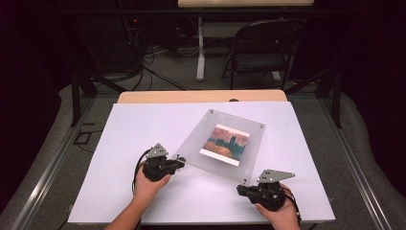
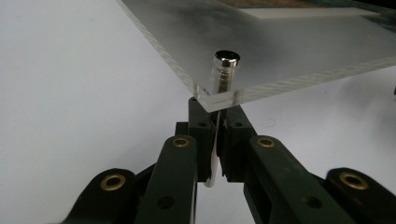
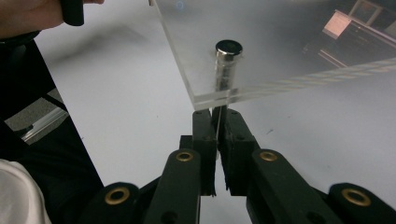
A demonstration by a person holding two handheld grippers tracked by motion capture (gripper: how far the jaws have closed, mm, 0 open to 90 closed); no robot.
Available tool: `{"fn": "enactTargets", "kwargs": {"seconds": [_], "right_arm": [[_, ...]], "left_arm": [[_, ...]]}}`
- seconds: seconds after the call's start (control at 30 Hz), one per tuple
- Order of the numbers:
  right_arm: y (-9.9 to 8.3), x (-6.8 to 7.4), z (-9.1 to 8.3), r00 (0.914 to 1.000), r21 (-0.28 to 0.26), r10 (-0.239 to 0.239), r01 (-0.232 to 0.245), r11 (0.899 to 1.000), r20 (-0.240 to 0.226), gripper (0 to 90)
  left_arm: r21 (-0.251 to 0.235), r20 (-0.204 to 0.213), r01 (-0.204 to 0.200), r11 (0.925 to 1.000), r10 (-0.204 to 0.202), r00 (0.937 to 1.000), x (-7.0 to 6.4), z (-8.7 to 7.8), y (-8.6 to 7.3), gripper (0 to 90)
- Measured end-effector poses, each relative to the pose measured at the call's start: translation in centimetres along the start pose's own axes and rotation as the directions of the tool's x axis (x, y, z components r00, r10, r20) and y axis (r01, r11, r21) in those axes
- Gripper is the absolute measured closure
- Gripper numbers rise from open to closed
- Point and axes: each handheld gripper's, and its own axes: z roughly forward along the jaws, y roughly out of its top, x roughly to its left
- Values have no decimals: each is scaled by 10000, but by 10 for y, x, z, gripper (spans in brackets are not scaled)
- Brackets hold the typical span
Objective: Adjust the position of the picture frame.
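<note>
White table (image 1: pixel 143 129), dark room, folding chair (image 1: pixel 261 45)

- Left gripper (image 1: pixel 181 162): black linkage jaws with brass-coloured pivot pins, grey three-cornered plate on top, black cable looping behind.
- Right gripper (image 1: pixel 241 189): same black build, grey plate, trailing cable.
- Forearms bare.

Place: I read this as a lab recording bay.
Worktop (image 1: pixel 143 201): white sheet over a wooden top.
Surround: black curtains, metal frame struts (image 1: pixel 79 93).
Floor: grey carpet, loose cables (image 1: pixel 153 62).
Furniture: 1 folding chair (image 1: pixel 261 50), 1 more table behind.
</note>
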Motion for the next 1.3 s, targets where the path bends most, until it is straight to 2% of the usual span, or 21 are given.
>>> {"fn": "enactTargets", "kwargs": {"seconds": [0.13,0.27,0.57,0.7,0.77,0.8,1.0,1.2,1.3], "right_arm": [[0,-2,-1,9999,47,65,-66,10000,124,854],[3,-10,-1,9991,-137,232,-228,9996,344,854],[17,-24,12,9986,-228,287,-277,9994,454,853],[23,-32,20,9980,-327,335,-318,9990,545,852],[25,-35,23,9977,-339,425,-407,9986,527,852],[26,-36,25,9973,-400,579,-561,9976,460,852],[29,-32,27,9980,-423,528,-513,9978,357,853],[28,-33,28,9971,-507,696,-680,9964,300,852],[28,-33,27,9971,-431,688,-675,9968,313,851]], "left_arm": [[41,85,-73,10000,73,9999,-3,-3,-3,849],[-9,208,-15,10000,15,9998,-7,-9,-7,849],[-178,35,440,9989,-439,9990,-11,-22,-18,849],[-186,-26,514,9985,-515,9987,-13,-24,-22,849],[-205,-197,538,9983,-542,9983,-12,-24,-23,848],[-248,-198,592,9979,-597,9980,-11,-25,-23,848],[-352,-375,854,9957,-867,9955,-8,-27,-27,837],[-309,-617,757,9967,-774,9951,-13,-31,-31,811],[-214,-885,545,9983,-562,9945,-16,-33,-32,829]]}}
